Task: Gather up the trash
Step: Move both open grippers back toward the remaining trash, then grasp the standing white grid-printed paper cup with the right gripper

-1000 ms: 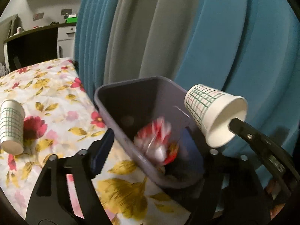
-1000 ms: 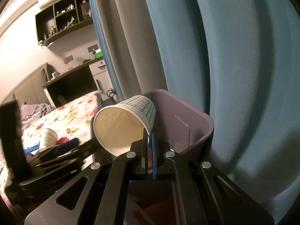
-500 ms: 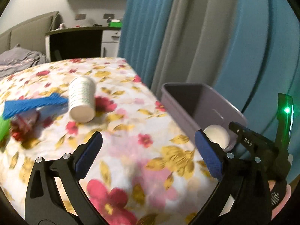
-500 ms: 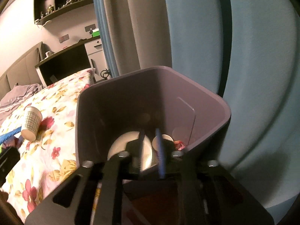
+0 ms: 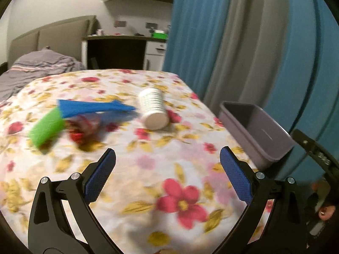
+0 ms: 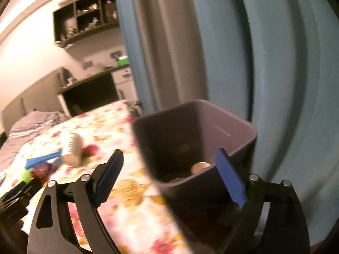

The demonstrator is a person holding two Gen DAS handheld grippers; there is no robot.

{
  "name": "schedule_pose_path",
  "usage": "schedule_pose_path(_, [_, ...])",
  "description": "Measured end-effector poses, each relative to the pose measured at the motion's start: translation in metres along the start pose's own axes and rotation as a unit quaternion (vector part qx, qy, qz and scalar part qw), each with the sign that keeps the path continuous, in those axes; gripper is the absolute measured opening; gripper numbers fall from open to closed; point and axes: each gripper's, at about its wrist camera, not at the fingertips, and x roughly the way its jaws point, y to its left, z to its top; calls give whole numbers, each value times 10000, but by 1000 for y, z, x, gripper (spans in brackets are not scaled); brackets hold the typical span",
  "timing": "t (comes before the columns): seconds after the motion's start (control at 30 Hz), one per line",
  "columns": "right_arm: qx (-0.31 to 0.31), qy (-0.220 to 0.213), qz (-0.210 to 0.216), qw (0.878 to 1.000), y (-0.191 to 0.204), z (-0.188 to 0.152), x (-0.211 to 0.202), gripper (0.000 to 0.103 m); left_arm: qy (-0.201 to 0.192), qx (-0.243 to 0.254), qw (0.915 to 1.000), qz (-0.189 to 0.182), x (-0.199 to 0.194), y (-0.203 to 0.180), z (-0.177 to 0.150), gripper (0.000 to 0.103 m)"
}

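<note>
So, through your left wrist camera everything's smeared: your left gripper [image 5: 167, 165] gapes empty over the flowered bedspread [image 5: 148, 169], with one gridded white paper cup [image 5: 153, 108] lying sideways, one blue strip [image 5: 93, 107], one green strip [image 5: 45, 128] and a blurry red wrapper [image 5: 84, 127]. No writing reads.

Right wrist camera: your right gripper [image 6: 169, 175] has just been opening, nothing between, and the grey plastic bin [image 6: 233, 124] hides most of two cups [image 6: 200, 167].

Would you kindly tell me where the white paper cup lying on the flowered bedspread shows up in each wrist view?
Left wrist view: the white paper cup with thin dark lines lies on its side above centre, base toward the camera, beside the blue strip.
Right wrist view: the same cup lies at middle left, blurred.
Shared landmark: the grey-purple plastic bin, right of the cup in both.
</note>
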Motion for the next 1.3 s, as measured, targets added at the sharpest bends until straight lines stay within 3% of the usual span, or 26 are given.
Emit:
schedule_pose_path(0.3, [-384, 214, 817, 9957, 76, -20, -9, 87, -213, -470, 9960, 733, -43, 82, -4, 97])
schedule_pose_path(0.63, [-792, 472, 1242, 9880, 139, -34, -3, 87, -318, -929, 9881, 1183, -64, 147, -8, 97])
schedule_pose_path(1.03, [-1074, 635, 1228, 9846, 178, -24, 38, 87, -138, -1062, 9845, 1389, -57, 186, -7, 97])
schedule_pose_path(1.3, [-1257, 950, 1072, 9817, 199, -12, 93, 87, -59, -831, 9857, 1467, -42, 198, 13, 97])
